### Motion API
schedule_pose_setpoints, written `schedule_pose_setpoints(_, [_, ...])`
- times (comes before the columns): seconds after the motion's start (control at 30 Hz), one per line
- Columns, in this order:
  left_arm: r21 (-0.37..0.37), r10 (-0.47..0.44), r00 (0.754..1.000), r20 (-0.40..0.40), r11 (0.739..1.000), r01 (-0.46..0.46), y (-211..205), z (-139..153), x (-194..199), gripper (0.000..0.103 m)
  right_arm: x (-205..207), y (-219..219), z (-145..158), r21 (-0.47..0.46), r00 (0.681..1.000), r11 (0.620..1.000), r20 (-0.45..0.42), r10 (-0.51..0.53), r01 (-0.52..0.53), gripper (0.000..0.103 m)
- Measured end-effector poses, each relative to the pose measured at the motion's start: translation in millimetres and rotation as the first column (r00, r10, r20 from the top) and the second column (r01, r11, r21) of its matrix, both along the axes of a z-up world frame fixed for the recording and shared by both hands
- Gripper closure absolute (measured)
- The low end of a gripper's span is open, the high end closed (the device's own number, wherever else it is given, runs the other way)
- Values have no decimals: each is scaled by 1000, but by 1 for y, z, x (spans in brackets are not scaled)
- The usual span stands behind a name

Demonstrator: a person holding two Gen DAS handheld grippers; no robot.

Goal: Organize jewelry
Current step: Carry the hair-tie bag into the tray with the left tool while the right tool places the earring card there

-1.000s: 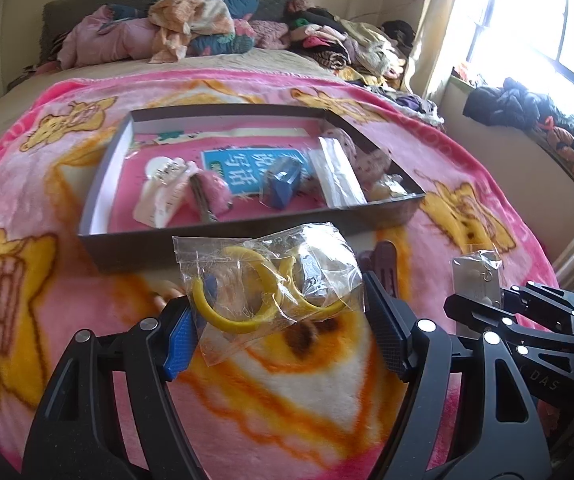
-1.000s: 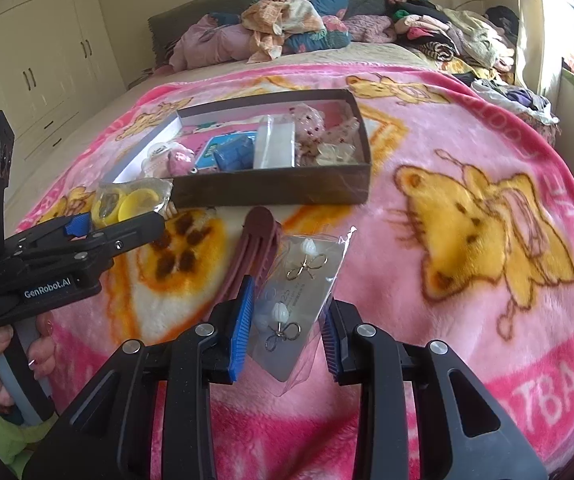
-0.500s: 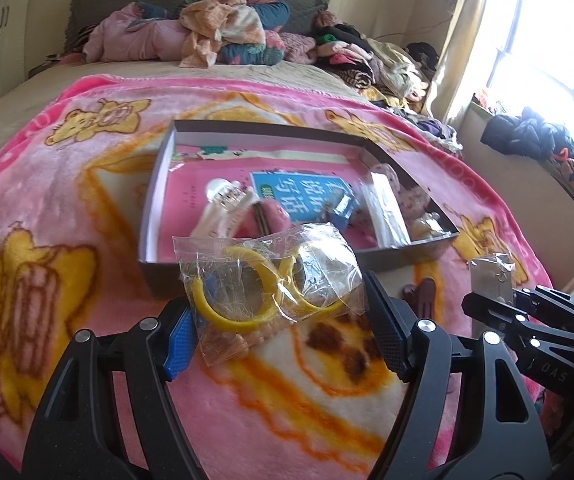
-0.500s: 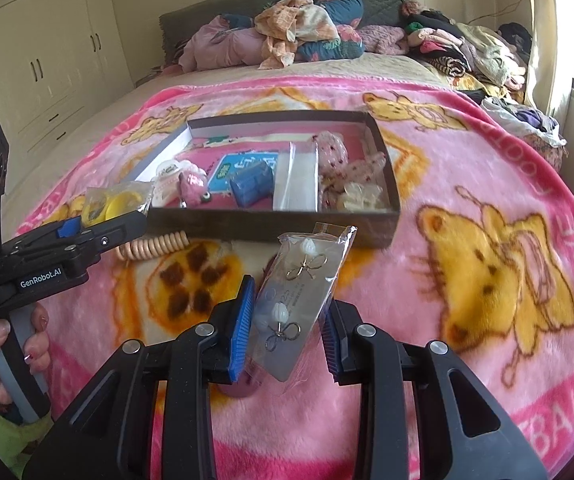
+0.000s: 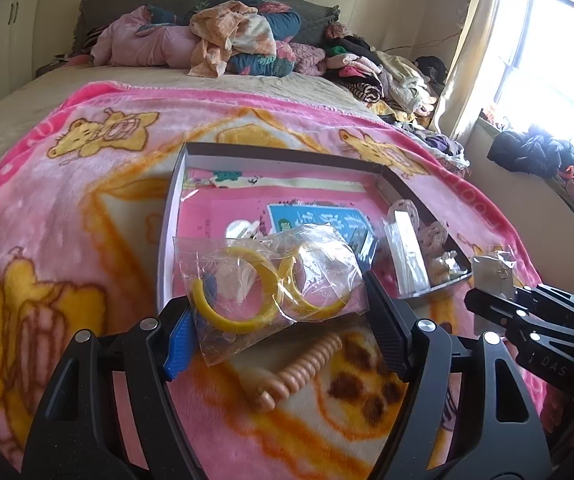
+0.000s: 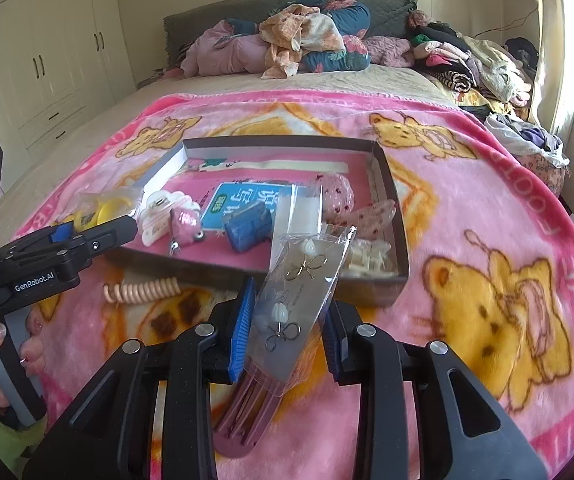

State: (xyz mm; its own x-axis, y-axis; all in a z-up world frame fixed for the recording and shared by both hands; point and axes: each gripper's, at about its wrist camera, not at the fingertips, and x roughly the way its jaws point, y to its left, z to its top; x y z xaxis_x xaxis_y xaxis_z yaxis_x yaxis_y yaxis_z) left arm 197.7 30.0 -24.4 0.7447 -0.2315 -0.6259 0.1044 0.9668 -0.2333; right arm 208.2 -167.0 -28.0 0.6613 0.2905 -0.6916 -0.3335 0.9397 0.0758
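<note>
Clear bangle bag [image 5: 271, 286] in left gripper [image 5: 283, 332], earring packet [image 6: 299, 300] in right gripper [image 6: 289, 334], hide box [image 6: 391, 208] contents.

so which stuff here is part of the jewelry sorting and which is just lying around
Part of the job:
bag of yellow bangles in left gripper
bag of earrings in right gripper
box
hair comb
coil hair tie

Just lying about:
clothes pile
blanket

Left tool [image 5: 283, 336] gripping a clear bag of yellow hoops [image 5: 271, 284] above the box's near wall

The open box [image 5: 171, 216] lies on the pink blanket [image 5: 59, 200]; a peach coil tie [image 5: 299, 372] rests below the bag. At right, the right tool [image 5: 499, 300] carries what seems a small earring packet [image 5: 491, 272].
</note>
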Motion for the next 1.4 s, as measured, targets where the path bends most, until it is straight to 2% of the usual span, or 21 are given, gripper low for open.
schedule_pose_setpoints(0.33, [-6, -25, 1000, 10, 1000, 25, -14, 3, 27, 39, 24, -5, -2, -16, 1000, 1000, 7, -11, 11, 73])
schedule_pose_setpoints(0.93, [8, -73, 997, -18, 997, 73, -45, -8, 66, 39, 71, -21, -15, -23, 999, 999, -12, -46, 46, 73])
schedule_pose_setpoints(1.4, [22, -69, 996, -49, 997, 70, -50, -18, 79, 39, 89, -13, -27, -39, 1000, 999, -29, -8, 7, 70])
